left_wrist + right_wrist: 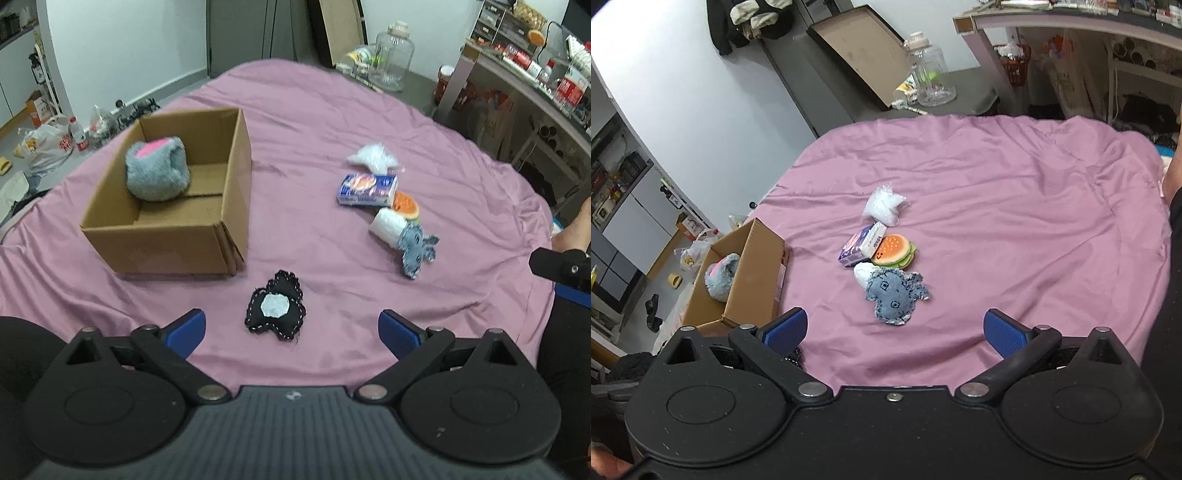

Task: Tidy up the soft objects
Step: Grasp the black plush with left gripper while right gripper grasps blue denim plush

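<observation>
Little can be read. On the white side of the blue tissue pack (863, 244), blue lettering is seen, perhaps "Vinda", though it is blurred. Print on its face (367, 189) cannot be made out.

The left gripper (291, 330) hovers above the pink bedsheet (332, 118), its blue-padded fingers (186, 330) spread wide with nothing between them. The right gripper (894, 332) hangs over the same sheet, jaws likewise wide apart and empty, both fingers clear of the cloth
</observation>
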Tool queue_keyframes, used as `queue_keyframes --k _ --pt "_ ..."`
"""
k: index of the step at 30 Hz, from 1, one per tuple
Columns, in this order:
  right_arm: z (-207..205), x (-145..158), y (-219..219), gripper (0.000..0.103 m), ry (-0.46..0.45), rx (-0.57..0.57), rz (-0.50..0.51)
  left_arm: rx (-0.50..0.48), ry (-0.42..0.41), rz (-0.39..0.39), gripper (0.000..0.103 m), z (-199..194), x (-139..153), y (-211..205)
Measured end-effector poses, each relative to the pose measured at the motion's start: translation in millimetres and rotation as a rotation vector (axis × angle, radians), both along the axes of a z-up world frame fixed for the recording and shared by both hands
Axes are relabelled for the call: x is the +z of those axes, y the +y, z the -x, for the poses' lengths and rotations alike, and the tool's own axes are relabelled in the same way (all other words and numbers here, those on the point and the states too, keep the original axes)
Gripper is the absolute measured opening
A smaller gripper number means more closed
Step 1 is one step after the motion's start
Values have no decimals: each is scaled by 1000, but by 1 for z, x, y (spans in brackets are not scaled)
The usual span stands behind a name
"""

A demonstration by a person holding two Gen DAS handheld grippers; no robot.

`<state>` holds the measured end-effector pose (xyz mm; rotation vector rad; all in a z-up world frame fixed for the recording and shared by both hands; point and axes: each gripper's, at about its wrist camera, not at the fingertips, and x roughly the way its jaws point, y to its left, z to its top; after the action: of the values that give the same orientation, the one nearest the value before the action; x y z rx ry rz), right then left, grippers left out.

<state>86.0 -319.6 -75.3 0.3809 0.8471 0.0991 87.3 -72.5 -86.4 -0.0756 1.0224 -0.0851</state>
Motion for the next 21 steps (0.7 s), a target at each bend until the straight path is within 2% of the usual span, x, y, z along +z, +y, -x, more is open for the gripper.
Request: queue_keyframes --k 5,10,21 --pt "-15 -13 9 103 31 12 17 22 44 19 99 -12 -17 5" --pt "-26 -25 15 102 56 32 23 54 103 30 91 -29 -38 10" --pt "-55 -49 23 100 112 42 12 49 192 19 91 -58 -78 5"
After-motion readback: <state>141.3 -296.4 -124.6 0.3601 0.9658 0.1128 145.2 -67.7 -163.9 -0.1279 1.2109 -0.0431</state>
